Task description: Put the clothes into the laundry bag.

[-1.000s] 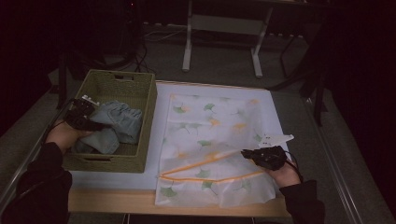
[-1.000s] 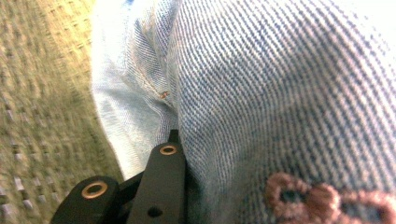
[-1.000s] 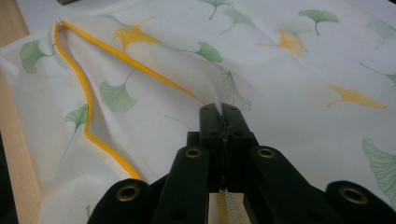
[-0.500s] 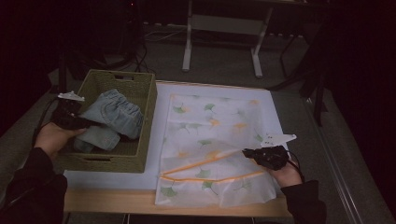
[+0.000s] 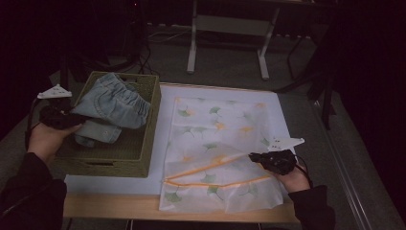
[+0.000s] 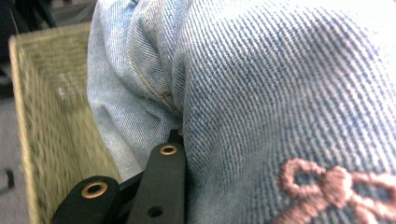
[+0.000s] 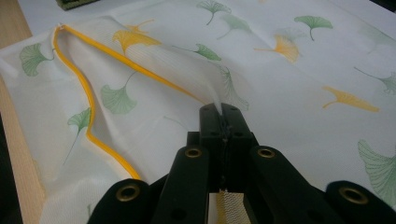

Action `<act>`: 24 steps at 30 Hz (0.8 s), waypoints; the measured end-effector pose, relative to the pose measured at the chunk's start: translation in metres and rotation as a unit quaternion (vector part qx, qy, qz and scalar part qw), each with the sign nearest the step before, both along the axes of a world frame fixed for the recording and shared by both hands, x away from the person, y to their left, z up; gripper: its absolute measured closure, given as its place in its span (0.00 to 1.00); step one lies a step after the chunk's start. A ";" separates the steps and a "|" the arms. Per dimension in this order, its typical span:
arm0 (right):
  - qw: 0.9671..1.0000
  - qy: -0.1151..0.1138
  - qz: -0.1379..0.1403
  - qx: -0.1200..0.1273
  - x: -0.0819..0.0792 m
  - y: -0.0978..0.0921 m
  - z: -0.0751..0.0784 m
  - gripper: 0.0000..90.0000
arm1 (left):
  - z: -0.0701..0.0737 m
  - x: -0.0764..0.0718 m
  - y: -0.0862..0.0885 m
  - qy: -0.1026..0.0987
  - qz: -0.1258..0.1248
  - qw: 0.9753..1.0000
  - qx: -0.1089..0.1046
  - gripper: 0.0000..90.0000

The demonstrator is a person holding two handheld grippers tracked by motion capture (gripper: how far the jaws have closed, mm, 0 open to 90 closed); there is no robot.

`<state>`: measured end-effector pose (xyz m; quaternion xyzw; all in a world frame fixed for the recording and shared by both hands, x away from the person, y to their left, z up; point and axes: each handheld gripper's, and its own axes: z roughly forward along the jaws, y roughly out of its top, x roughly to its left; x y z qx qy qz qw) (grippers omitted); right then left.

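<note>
Jeans (image 5: 112,106): ribbed pale denim with pink stitched bow – we see them lifted over the woven basket (image 5: 143,158), far left.
Left gripper (image 5: 72,117): clamped on denim.
Right gripper (image 5: 253,157): pinching the mesh bag (image 5: 215,139) (ginkgo-leaf print, orange-edged opening), near right.

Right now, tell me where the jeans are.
High view, left: the jeans hang over the basket, gripped by the left gripper.

You had a white-topped counter (image 5: 220,91) with a wooden front edge | a grey metal stand (image 5: 227,28) stood on the floor beyond it | dark surroundings.
</note>
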<state>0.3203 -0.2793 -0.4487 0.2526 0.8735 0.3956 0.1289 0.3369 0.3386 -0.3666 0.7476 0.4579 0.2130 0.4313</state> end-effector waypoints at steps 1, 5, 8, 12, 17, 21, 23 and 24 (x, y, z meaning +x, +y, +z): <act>1.000 0.000 0.000 0.000 0.000 0.000 0.000 0.99 | 0.003 -0.001 -0.002 -0.005 -0.002 1.000 0.000 0.85; 1.000 0.001 0.000 0.001 0.001 0.000 -0.001 0.99 | 0.012 -0.003 -0.011 -0.015 -0.025 0.999 -0.016 0.85; 1.000 0.001 0.000 0.002 0.001 -0.001 -0.002 0.99 | 0.016 -0.004 -0.016 -0.023 -0.045 0.998 -0.049 0.85; 1.000 0.000 0.001 0.001 0.001 0.000 -0.001 0.99 | 0.021 -0.005 -0.028 -0.038 -0.068 0.994 -0.082 0.85; 1.000 -0.001 0.001 0.003 0.000 -0.001 0.000 0.99 | 0.023 -0.007 -0.044 -0.051 -0.099 0.989 -0.093 0.85; 1.000 0.000 0.001 0.003 0.000 -0.002 -0.001 0.99 | 0.020 -0.012 -0.053 -0.062 -0.130 0.983 -0.115 0.84; 1.000 0.000 0.001 0.004 0.000 -0.002 -0.001 0.99 | 0.018 -0.014 -0.057 -0.066 -0.145 0.979 -0.125 0.84; 1.000 0.000 0.001 0.003 0.000 -0.002 -0.001 0.99 | 0.018 -0.015 -0.059 -0.066 -0.151 0.978 -0.125 0.84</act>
